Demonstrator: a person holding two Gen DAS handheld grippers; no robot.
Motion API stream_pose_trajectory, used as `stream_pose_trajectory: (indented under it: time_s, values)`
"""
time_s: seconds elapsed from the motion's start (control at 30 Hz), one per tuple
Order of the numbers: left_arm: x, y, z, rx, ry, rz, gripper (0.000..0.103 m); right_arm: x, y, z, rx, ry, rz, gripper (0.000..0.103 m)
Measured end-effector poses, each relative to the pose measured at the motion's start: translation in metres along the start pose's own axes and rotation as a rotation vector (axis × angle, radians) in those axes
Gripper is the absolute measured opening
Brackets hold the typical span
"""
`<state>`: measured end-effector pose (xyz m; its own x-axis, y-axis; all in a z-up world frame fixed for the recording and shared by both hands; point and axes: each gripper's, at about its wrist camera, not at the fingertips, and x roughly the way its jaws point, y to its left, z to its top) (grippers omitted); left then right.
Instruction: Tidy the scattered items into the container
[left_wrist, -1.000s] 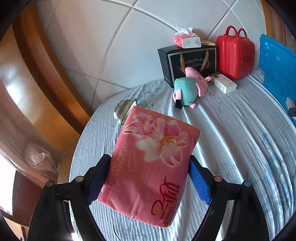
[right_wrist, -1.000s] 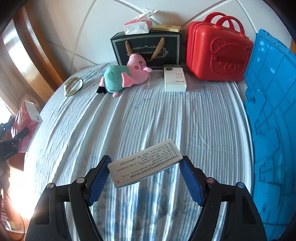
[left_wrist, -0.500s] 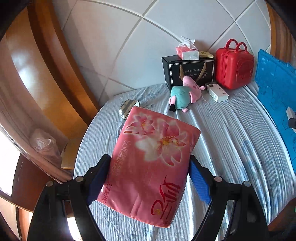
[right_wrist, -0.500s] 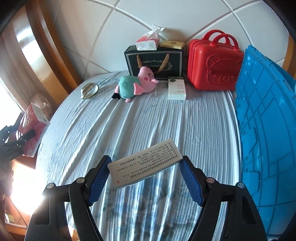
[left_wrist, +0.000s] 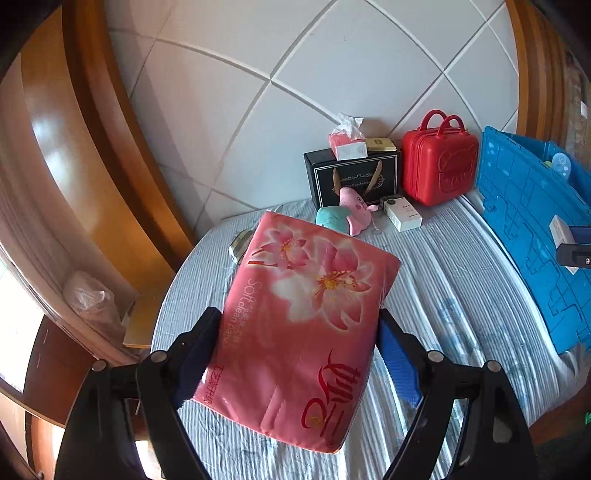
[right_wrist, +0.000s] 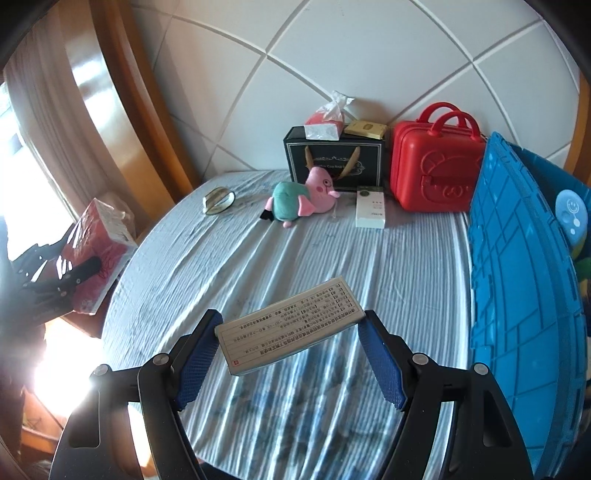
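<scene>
**Both my tongs are loaded above the bed**

In my left gripper (left_wrist: 295, 354) I hold a pink pack of tissue paper (left_wrist: 303, 314). The two blue pads press on its long sides, so the jaws are clenched on it, quite wide because the pack is wide. The pack is in the air above the striped bedsheet (left_wrist: 443, 295) and it touches nothing else. From my other camera I see the same pack (right_wrist: 98, 254) far at the left, past the edge of the bed, with the black fingers around it.

In my right gripper (right_wrist: 290, 354) I hold a flat white box with printed text (right_wrist: 288, 325). It lies across between the pads, a little tilted, and both pads touch its short ends. It is also lifted over the sheet.

The blue crate (right_wrist: 517, 295) stands on the right side of the bed, its ribbed wall toward me. Its inside is only partly visible; I can see a light blue round thing (right_wrist: 570, 216) above its rim.

On the sheet near the wall lie a plush pig (right_wrist: 303, 201), a small white carton (right_wrist: 370, 211) just beside it, and a round shiny object (right_wrist: 218, 199) more to the left. Behind them stand a black gift box (right_wrist: 332, 158) and a red mini suitcase (right_wrist: 436, 170). On the black box there are a tissue packet (right_wrist: 325, 122) and a small gold box (right_wrist: 365, 130).
</scene>
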<state>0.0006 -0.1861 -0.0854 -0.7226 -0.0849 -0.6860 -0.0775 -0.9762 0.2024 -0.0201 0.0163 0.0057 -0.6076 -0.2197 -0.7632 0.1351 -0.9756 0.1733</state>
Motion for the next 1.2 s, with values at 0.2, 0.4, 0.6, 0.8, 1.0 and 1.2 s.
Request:
stream_pose_trajectory:
  time_s: [0.2,0.4,0.6,0.8,1.0,1.2]
  values:
    - [-0.018,-0.012,0.009,0.023,-0.018,0.012,0.083,-0.016,0.000,-0.001,-0.003,-0.030,0.017,0.076]
    - [-0.033,-0.024,0.012,0.040,-0.031,0.009,0.083,-0.029,-0.006,-0.005,0.005,-0.048,0.028,0.076]
    - [-0.043,-0.034,0.016,0.047,-0.039,0.010,0.083,-0.039,-0.011,-0.006,0.002,-0.063,0.040,0.076]
    - [-0.053,-0.047,0.024,0.058,-0.052,0.013,0.083,-0.049,-0.020,-0.006,0.005,-0.080,0.052,0.076]
    - [-0.062,-0.062,0.034,0.063,-0.066,0.009,0.083,-0.060,-0.030,-0.004,0.009,-0.093,0.071,0.076]
    - [-0.068,-0.083,0.045,0.078,-0.087,-0.002,0.083,-0.072,-0.046,-0.001,0.015,-0.108,0.076,0.076]
